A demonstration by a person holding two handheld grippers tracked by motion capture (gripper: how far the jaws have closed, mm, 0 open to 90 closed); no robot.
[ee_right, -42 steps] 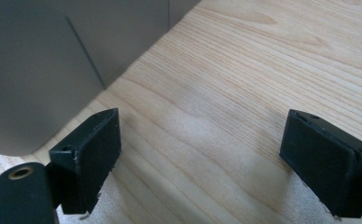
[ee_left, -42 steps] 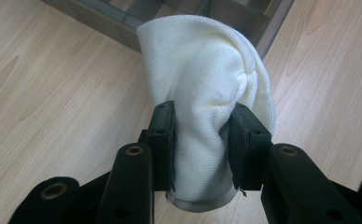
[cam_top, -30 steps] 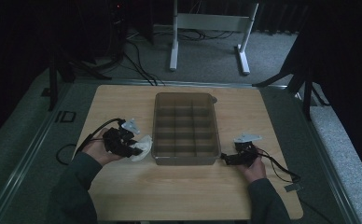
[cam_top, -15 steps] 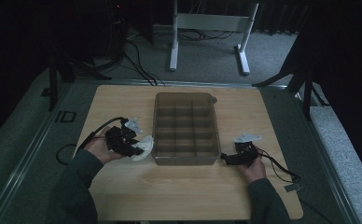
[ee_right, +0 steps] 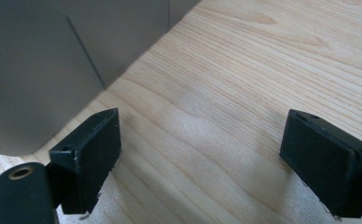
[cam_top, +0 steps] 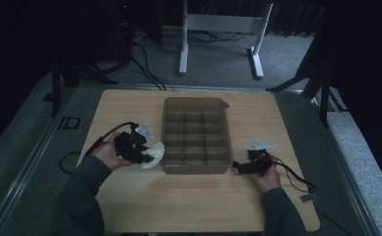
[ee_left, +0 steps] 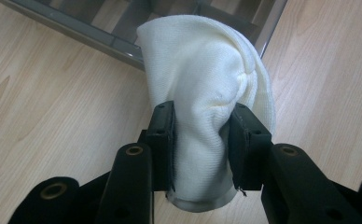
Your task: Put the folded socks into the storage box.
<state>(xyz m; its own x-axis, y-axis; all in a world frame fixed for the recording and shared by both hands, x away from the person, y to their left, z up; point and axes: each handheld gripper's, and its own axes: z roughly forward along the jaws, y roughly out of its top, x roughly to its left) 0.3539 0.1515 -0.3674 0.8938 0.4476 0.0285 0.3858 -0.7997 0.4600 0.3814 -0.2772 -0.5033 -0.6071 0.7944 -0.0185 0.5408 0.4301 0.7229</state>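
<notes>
A white knitted cloth bundle is squeezed between the two black pads of my left gripper, which is shut on it. In the high view that left gripper holds the white bundle just left of the grey compartment box, close to its front left corner. The box's grey rim lies behind the cloth. My right gripper rests at the box's front right corner. Its jaws stand wide open over bare wood, with the box's grey wall to one side.
The box is divided into several compartments and sits mid-table. Cables trail from both grippers across the wooden tabletop. Beyond the far edge stand a white frame's legs and more cables on the floor.
</notes>
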